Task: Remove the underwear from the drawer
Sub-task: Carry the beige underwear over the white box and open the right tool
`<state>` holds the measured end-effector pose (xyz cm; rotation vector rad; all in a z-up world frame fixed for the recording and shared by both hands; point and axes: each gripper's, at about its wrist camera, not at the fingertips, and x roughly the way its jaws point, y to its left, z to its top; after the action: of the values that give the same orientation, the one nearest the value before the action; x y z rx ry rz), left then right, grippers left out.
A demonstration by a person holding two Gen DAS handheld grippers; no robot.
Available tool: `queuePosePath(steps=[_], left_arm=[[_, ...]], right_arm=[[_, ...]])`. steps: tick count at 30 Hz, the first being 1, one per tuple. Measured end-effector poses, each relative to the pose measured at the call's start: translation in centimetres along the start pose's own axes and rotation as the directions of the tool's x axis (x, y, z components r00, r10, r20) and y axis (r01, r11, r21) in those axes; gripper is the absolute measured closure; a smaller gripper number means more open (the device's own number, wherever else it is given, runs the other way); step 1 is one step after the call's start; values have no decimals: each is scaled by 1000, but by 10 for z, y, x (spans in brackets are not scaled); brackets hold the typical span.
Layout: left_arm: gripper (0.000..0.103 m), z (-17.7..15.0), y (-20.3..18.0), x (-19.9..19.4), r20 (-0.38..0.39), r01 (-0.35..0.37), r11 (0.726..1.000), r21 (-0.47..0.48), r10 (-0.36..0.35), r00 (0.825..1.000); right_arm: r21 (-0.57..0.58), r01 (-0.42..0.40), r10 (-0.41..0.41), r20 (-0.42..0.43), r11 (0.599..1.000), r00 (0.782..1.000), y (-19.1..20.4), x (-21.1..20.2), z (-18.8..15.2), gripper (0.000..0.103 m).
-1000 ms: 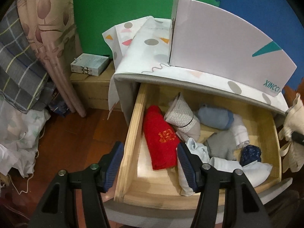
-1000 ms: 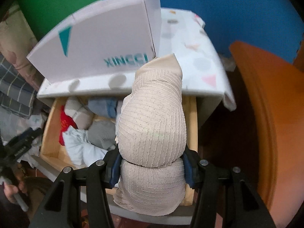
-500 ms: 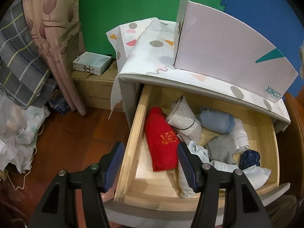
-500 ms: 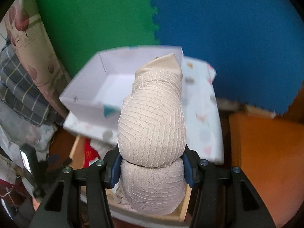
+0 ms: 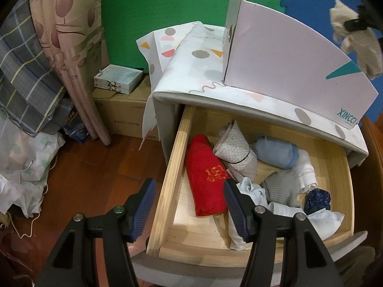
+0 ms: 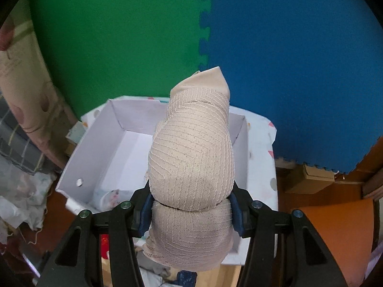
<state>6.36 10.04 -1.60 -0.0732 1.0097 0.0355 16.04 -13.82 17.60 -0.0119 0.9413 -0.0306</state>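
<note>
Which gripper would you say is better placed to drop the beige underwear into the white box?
Right. The right gripper is shut on the beige underwear above the open white box. The left gripper is open over the drawer.

Right tool (image 6: 191, 211), clamped on the rolled beige underwear (image 6: 191, 162), has lifted clear of the open drawer (image 5: 167, 181) and travelled over the white box (image 6: 100, 153) on the cabinet top; box interior now visible beneath it. From the left wrist view, roll has risen to upper right.
</note>
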Motion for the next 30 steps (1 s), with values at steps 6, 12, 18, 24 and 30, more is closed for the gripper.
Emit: queuePosePath(steps=[6, 12, 18, 24, 30], left_arm=[[43, 0, 3, 2, -8, 12, 1000, -6, -12, 1000], [43, -1, 2, 8, -31, -4, 1000, 4, 4, 1000], [43, -2, 1, 8, -32, -1, 1000, 8, 1, 1000], [43, -3, 0, 7, -35, 1, 1000, 12, -1, 999], [43, -1, 0, 9, -44, 7, 1000, 13, -6, 999]], right_arm=[[-4, 19, -19, -74, 1000, 997, 5, 47, 5, 53], [-22, 39, -41, -143, 999, 989, 6, 79, -2, 52], [-5, 45, -45, -190, 999, 981, 2, 96, -10, 49], [21, 57, -53, -160, 998, 986, -1, 84, -9, 32], [-3, 33, -33, -135, 999, 990, 1, 40, -15, 26]])
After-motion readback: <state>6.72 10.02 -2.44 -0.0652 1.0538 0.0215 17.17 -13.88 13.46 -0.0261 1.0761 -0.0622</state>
